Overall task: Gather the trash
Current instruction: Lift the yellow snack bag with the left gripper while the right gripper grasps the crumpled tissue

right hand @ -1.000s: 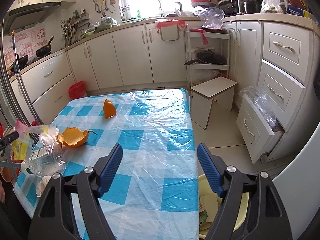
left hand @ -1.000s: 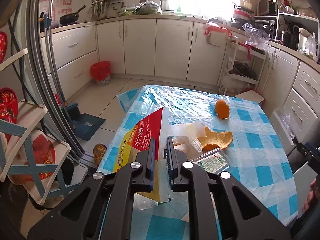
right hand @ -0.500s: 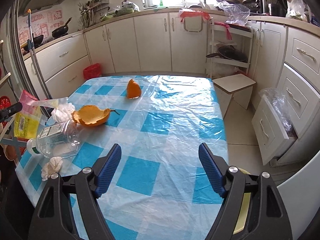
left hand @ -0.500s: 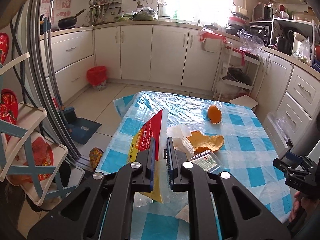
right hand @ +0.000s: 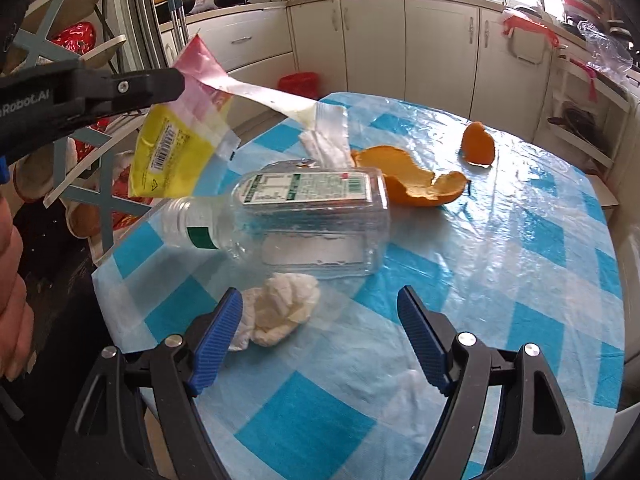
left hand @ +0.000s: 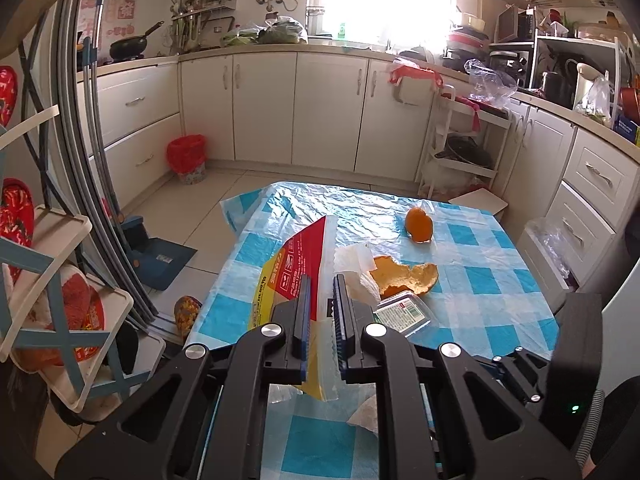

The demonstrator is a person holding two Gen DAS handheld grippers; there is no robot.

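**Wrapper in hand, bottle and tissue still to gather**

The worktop [right hand: 520, 280], covered in a blue-checked plastic cloth, carried most of the trash. Largest on it was a clear plastic bottle [right hand: 304, 220], empty by the look of it and lying on its side near the front-left edge, neck pointing left. Just behind it lay a broad piece of orange peel [right hand: 412, 184], and farther back, apart from the rest, a smaller orange piece [right hand: 478, 145] that may have been peel or fruit; the view was too coarse to say. A crumpled white tissue [right hand: 280, 308] sat just in front of the bottle.

The left gripper [left hand: 320, 308] had its jaws clenched on a red-and-yellow snack wrapper [right hand: 180, 136], held up off the cloth at the worktop's left edge. The right gripper [right hand: 320, 340] hung low over the near edge with jaws released and wide, the tissue just inside its left finger.

The step in hand looked like a second pickup while the wrapper stayed gripped. The next move would call for lowering the right jaws around the tissue and closing gently, or shifting forward for the bottle's wider body.
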